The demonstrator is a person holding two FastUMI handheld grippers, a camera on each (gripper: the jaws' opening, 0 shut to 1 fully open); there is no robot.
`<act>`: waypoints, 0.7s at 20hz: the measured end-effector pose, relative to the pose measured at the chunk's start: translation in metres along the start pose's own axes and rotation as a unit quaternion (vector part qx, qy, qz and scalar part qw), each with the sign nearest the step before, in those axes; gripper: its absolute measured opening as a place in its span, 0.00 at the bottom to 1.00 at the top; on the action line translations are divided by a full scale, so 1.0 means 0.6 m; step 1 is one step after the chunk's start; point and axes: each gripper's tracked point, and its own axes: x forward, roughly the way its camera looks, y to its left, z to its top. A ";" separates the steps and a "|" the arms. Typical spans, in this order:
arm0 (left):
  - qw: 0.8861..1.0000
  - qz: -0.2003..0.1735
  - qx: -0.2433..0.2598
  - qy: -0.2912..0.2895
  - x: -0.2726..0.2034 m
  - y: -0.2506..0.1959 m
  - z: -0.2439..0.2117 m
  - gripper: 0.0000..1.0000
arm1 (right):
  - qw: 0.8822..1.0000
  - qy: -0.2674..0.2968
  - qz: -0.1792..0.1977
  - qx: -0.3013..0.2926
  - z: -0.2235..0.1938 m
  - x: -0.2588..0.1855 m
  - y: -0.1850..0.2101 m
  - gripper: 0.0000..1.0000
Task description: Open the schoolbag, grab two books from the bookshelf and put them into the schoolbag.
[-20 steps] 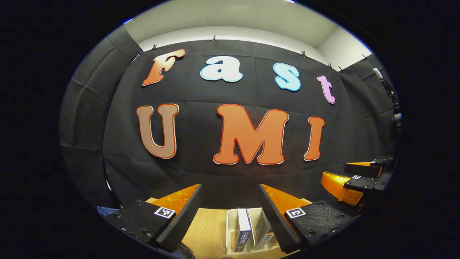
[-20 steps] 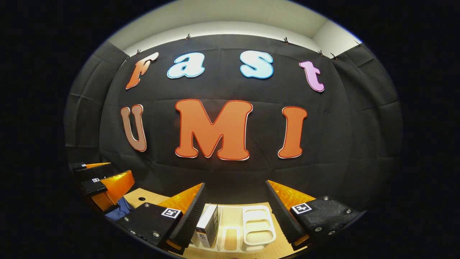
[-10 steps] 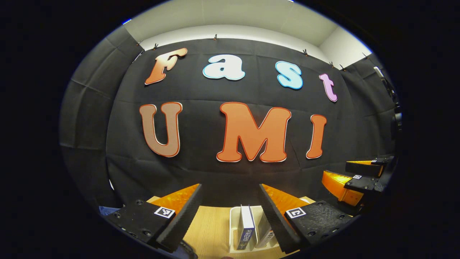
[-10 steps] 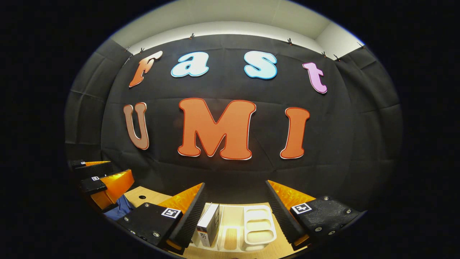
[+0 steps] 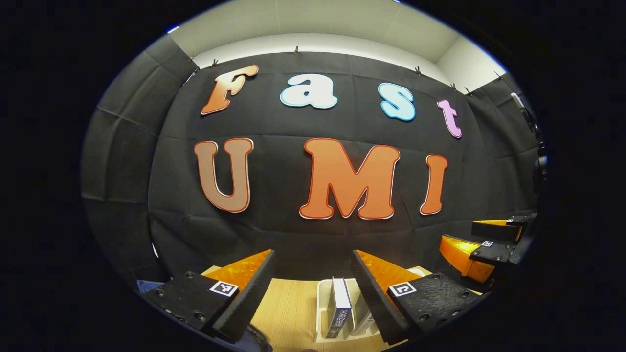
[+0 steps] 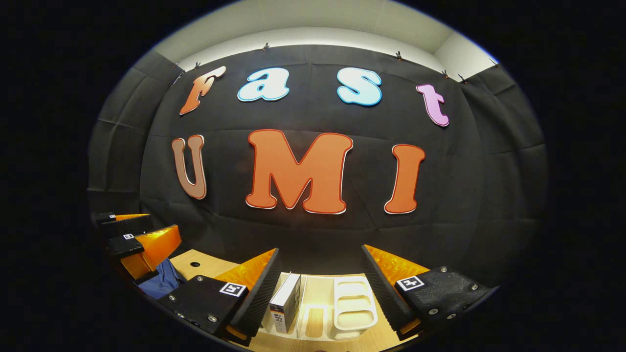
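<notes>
Currently both grippers hover above the desk (image 5: 288,308) with jaws apart, ready to grasp: left gripper (image 5: 313,266) over the white bookshelf (image 5: 320,305) holding upright books (image 5: 338,308); right gripper (image 6: 320,264) likewise; schoolbag (image 6: 164,281) lies left

The table (image 5: 288,308) looked like pale matt wood. The bookshelf (image 6: 353,305) was smooth white plastic. The wall (image 6: 469,186) was matt cloth.

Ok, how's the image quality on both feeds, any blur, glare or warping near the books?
Left gripper view: sharp, evenly lit, the blue book crisp in the white rack; fisheye bends the wall seams. Right gripper view: also sharp, a bright patch of light on the rack floor, the book readable.
</notes>
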 end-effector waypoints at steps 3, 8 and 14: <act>1.000 0.001 0.000 0.002 -0.002 0.004 -0.001 0.95 | 1.000 0.005 0.004 0.002 -0.005 0.000 0.003 0.95; 1.000 0.007 0.002 0.000 -0.010 0.008 -0.003 0.95 | 1.000 0.006 0.011 -0.002 -0.008 -0.002 0.011 0.95; 1.000 0.015 0.010 0.005 -0.019 0.027 -0.010 0.96 | 1.000 0.011 0.022 -0.001 -0.016 -0.001 0.027 0.96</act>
